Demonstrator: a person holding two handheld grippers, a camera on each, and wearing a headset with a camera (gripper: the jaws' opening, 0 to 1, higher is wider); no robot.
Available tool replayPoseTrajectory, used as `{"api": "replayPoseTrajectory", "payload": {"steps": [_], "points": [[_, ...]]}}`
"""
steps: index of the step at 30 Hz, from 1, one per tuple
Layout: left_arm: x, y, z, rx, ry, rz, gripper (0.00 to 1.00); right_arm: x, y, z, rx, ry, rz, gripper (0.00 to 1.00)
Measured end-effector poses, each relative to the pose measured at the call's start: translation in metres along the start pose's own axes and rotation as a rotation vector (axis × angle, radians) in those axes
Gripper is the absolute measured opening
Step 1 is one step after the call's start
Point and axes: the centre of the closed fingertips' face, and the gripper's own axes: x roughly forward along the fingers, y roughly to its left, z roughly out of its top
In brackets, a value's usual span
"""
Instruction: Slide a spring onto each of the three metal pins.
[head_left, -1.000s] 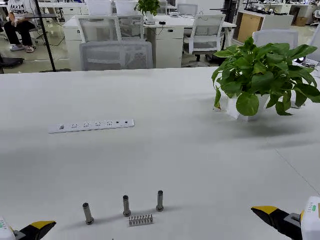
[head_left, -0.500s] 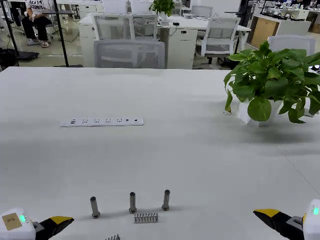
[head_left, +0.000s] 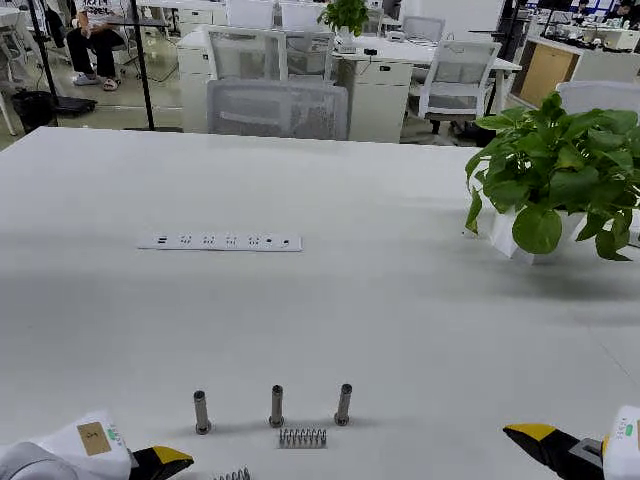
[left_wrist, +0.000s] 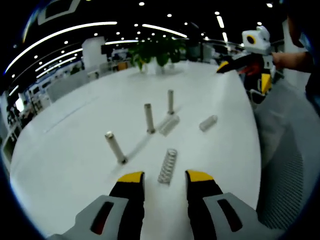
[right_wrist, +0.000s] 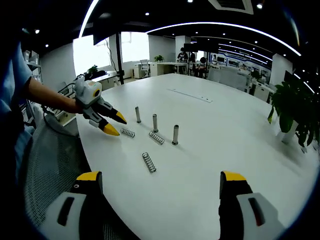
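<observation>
I see left claw (left_wrist: 165, 175) spread; small coiled steel spring (left_wrist: 168, 165) lies on white desk (left_wrist: 215, 90) just ahead, between its tips. Three upright grey metal pins (left_wrist: 148, 118) stand beyond, two more springs (left_wrist: 208, 122) beside them. My right claw (right_wrist: 161, 175) spread wide, pins well ahead.

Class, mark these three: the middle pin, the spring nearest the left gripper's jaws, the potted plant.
middle pin (head_left: 276, 403), head view, mid-shaft.
spring (left_wrist: 168, 166), left gripper view, middle coils.
potted plant (head_left: 555, 170), head view, leaves.
</observation>
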Motion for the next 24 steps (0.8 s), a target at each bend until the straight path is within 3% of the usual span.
{"api": "replayPoseTrajectory", "payload": {"steps": [11,24], "points": [[0.005,-0.001,-0.001,0.012,0.009,0.003,0.24,0.002,0.004,-0.003,0.011,-0.001,0.007,0.99],[0.011,0.000,-0.008,0.016,0.044,0.000,0.20,-0.001,0.003,-0.003,0.026,-0.015,0.000,0.99]]}}
